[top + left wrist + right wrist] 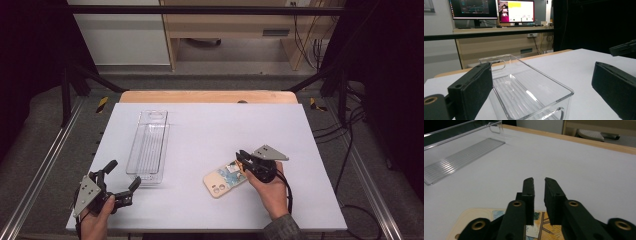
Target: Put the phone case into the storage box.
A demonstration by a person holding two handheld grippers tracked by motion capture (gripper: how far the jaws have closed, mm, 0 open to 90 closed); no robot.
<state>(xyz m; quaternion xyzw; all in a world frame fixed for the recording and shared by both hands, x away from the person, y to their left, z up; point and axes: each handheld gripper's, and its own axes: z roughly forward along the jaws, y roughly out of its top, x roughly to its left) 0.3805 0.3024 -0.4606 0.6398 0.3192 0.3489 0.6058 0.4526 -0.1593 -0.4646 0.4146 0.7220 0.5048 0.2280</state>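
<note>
The phone case (225, 180) lies flat on the white table (210, 130), well to the right of the clear plastic bin (148, 146), with the right gripper (242, 158) over its far end, jaws slightly parted and empty, while the left gripper (122, 176) rests wide apart just beside the bin's near end.

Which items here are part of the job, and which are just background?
In the job:
- phone case, flat on the table under the right gripper, nothing between its narrowly parted jaws
- clear bin, empty, in front of the open left gripper

Just around:
- white table
- monitors on the desk behind
- black frame bar
</note>
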